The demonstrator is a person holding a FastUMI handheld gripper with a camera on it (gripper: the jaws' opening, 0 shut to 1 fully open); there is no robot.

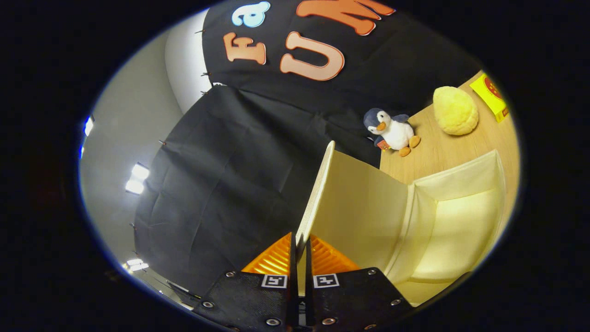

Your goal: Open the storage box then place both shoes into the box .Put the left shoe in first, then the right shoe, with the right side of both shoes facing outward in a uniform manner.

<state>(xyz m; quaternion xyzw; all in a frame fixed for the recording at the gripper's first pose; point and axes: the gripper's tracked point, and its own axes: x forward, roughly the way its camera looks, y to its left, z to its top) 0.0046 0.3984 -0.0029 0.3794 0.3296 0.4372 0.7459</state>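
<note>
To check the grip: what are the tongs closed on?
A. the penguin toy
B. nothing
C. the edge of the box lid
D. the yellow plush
C: the tongs pinch the raised lid by its edge, with the box open beside it.

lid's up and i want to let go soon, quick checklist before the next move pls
1. Grip on lid: gripper is closed on the edge of the box lid, a finger on each face: ok.
2. Lid raised clear of the opening: ok.
3. Storage box interior free of objects: ok for the part in view.
4. Lid will stay open once released: cannot tell.
5. Penguin toy and yellow plush apart from the box, on the table: ok.
6. Shoes located: cannot tell.
</note>
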